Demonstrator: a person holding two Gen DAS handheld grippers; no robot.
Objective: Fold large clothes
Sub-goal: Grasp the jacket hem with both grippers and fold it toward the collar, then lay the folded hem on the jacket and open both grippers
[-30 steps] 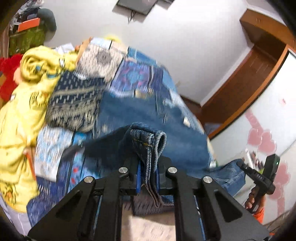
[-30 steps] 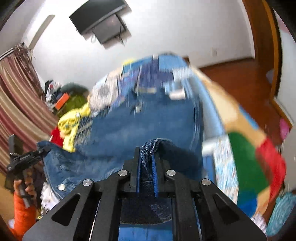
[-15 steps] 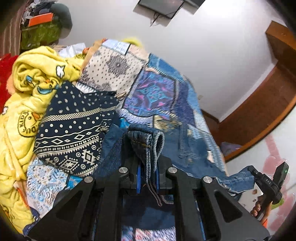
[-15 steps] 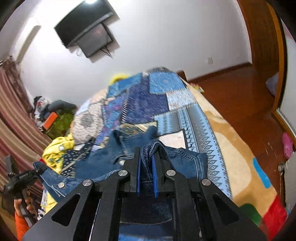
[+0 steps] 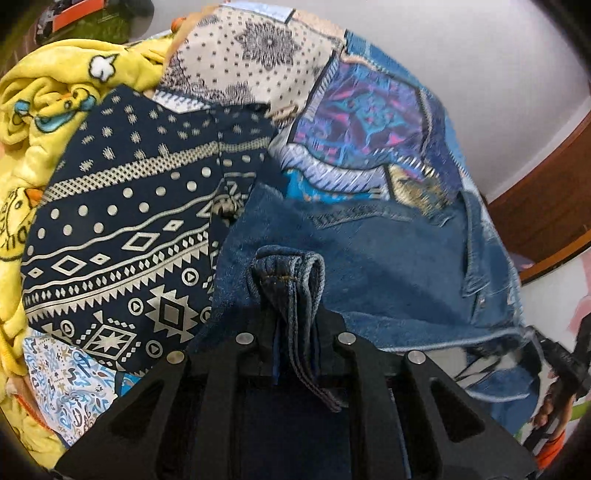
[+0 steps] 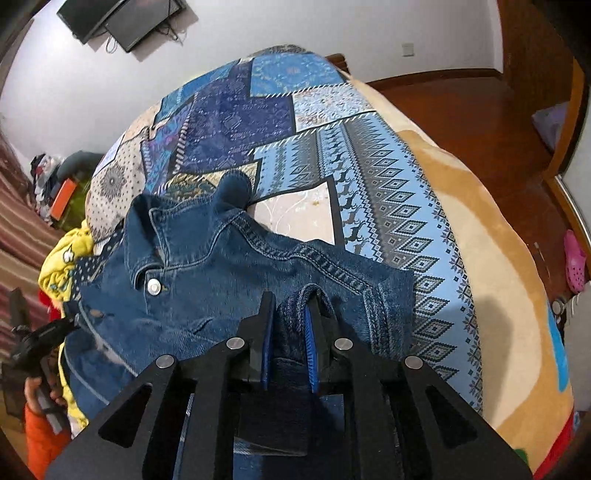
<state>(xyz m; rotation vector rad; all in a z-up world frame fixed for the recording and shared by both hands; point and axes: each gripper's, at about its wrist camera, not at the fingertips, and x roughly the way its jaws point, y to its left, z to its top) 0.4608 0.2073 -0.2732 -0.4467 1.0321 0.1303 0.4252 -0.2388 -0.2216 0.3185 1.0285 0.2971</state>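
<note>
A blue denim jacket (image 6: 207, 266) lies spread on the patchwork bedspread (image 6: 369, 177), collar and a metal button facing up. It also shows in the left wrist view (image 5: 388, 266). My left gripper (image 5: 295, 317) is shut on a folded denim hem of the jacket. My right gripper (image 6: 290, 328) is shut on another bunched edge of the jacket, low over the bed. The right gripper also shows at the right edge of the left wrist view (image 5: 554, 354), and the left gripper at the left edge of the right wrist view (image 6: 40, 332).
A navy patterned garment (image 5: 140, 236) and a yellow fleece blanket (image 5: 44, 110) lie left of the jacket. A tan blanket (image 6: 498, 280) covers the bed's right side. Wooden floor (image 6: 461, 96) and a wall TV (image 6: 122, 18) lie beyond.
Both grippers have swung forward and down with the jacket. The denim has gone from hanging in the air to lying spread on the bed.
</note>
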